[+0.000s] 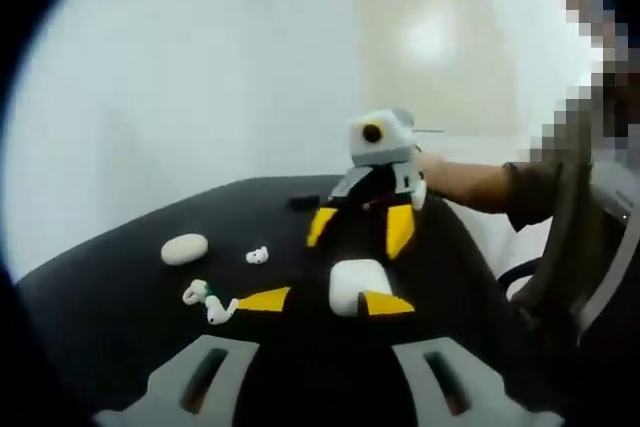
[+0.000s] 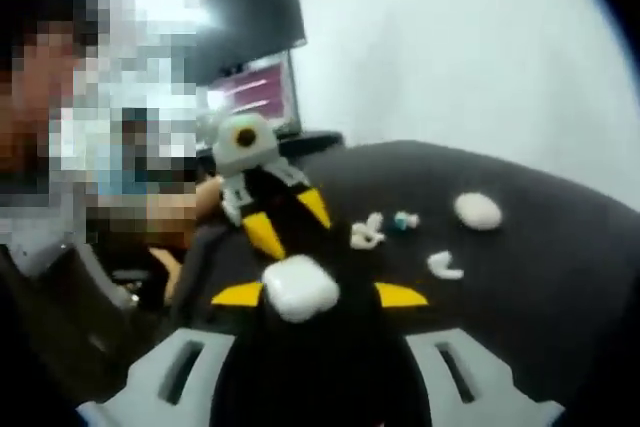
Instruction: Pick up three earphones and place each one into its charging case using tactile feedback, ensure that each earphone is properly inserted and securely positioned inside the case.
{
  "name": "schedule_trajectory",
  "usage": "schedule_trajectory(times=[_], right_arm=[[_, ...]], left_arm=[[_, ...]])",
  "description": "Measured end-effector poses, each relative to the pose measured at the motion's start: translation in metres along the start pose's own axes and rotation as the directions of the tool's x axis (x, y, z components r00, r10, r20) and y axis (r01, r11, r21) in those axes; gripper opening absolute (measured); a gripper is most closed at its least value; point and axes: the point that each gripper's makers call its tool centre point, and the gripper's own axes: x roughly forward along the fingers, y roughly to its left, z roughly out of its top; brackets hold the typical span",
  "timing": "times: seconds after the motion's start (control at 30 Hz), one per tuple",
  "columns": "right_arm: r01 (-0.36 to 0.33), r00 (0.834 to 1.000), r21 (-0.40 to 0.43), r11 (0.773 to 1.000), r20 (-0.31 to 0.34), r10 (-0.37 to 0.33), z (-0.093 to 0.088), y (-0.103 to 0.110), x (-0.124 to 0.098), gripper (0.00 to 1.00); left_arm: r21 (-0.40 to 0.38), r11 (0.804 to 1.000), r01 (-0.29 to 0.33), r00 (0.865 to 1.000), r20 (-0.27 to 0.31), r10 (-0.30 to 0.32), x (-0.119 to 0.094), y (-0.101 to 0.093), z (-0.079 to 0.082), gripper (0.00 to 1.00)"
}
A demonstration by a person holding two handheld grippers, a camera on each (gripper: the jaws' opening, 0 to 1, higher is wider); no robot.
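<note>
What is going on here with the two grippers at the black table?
A person holds the left gripper and right gripper facing each other over a rounded white plastic charging case, which sits between both sets of open jaws. Nothing is gripped. Small white earphones and a white oval case lie loose on the black table.
</note>
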Motion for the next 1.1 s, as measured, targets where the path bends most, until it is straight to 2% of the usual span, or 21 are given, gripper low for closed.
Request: schedule_trajectory(times=[0.07,0.1,0.13,0.17,0.23,0.33,0.4,0.47,0.53,0.6,0.7,0.8,0.83,0.87,0.9,0.93,1.0,1.07,1.1], right_arm=[[-0.107,0.993,0.045,0.993,-0.041,0.109,-0.010,0.014,0.012,0.59],[-0.135,0.989,0.052,0.989,-0.052,0.138,-0.012,0.017,0.014,0.58],[-0.144,0.989,0.018,0.989,-0.009,0.145,-0.006,0.016,0.017,0.57],[-0.150,0.988,0.043,0.988,-0.021,0.151,-0.008,0.014,0.017,0.53],[-0.171,0.985,0.140,0.975,0.005,0.172,-0.004,0.013,0.014,0.45],[-0.224,0.974,0.267,0.937,0.023,0.226,-0.005,0.015,0.009,0.35],[-0.220,0.975,0.253,0.942,0.017,0.223,-0.006,0.017,0.011,0.34],[-0.192,0.979,0.193,0.962,-0.026,0.201,-0.011,0.017,0.016,0.29],[-0.185,0.981,0.208,0.961,-0.025,0.194,-0.007,0.020,0.019,0.30],[-0.161,0.985,0.175,0.971,-0.038,0.170,-0.007,0.022,0.019,0.30],[-0.131,0.991,0.056,0.990,-0.028,0.132,-0.005,0.022,0.016,0.29],[-0.065,0.998,-0.151,0.986,0.002,0.066,-0.001,0.028,0.013,0.29],[-0.034,0.999,-0.235,0.971,0.020,0.040,0.001,0.030,0.012,0.29],[0.008,0.999,-0.378,0.926,0.046,0.010,0.004,0.033,0.010,0.29],[0.044,0.998,-0.491,0.870,0.068,-0.012,0.005,0.036,0.009,0.29],[0.073,0.996,-0.574,0.816,0.084,-0.030,0.005,0.039,0.009,0.28],[0.117,0.992,-0.663,0.739,0.110,-0.059,0.005,0.043,0.009,0.26],[0.140,0.990,-0.725,0.674,0.122,-0.075,0.005,0.047,0.011,0.26],[0.150,0.989,-0.735,0.662,0.122,-0.088,0.005,0.048,0.012,0.26]], left_arm=[[-0.006,1.000,0.016,1.000,-0.005,-0.016,0.000,-0.003,-0.001,0.24],[-0.014,0.999,0.028,1.000,-0.002,-0.029,0.001,-0.005,-0.001,0.26],[-0.022,0.999,0.035,0.999,0.003,-0.035,0.001,-0.006,0.000,0.27],[-0.026,0.999,0.036,0.999,0.003,-0.036,0.001,-0.006,0.000,0.27],[-0.042,0.998,0.052,0.999,0.005,-0.052,0.001,-0.007,0.000,0.27],[-0.048,0.997,0.064,0.998,0.000,-0.064,0.001,-0.009,-0.001,0.27],[-0.044,0.996,0.076,0.997,-0.011,-0.077,0.002,-0.012,-0.003,0.27],[-0.043,0.995,0.087,0.996,-0.017,-0.088,0.004,-0.014,-0.004,0.27],[-0.042,0.995,0.093,0.995,-0.022,-0.094,0.004,-0.015,-0.005,0.28],[-0.040,0.994,0.097,0.995,-0.028,-0.098,0.004,-0.017,-0.006,0.29],[-0.039,0.994,0.106,0.994,-0.037,-0.107,0.005,-0.018,-0.008,0.29],[-0.047,0.991,0.127,0.991,-0.043,-0.129,0.005,-0.022,-0.009,0.28],[-0.061,0.988,0.144,0.988,-0.043,-0.147,0.004,-0.026,-0.009,0.29],[-0.071,0.985,0.157,0.986,-0.050,-0.160,0.004,-0.027,-0.010,0.29],[-0.073,0.984,0.160,0.985,-0.054,-0.164,0.005,-0.028,-0.010,0.29],[-0.073,0.984,0.161,0.985,-0.056,-0.165,0.006,-0.028,-0.011,0.28],[-0.065,0.985,0.160,0.984,-0.064,-0.164,0.007,-0.029,-0.012,0.27],[-0.064,0.986,0.156,0.985,-0.063,-0.160,0.008,-0.028,-0.011,0.23],[-0.060,0.987,0.146,0.987,-0.065,-0.150,0.009,-0.027,-0.012,0.21]])
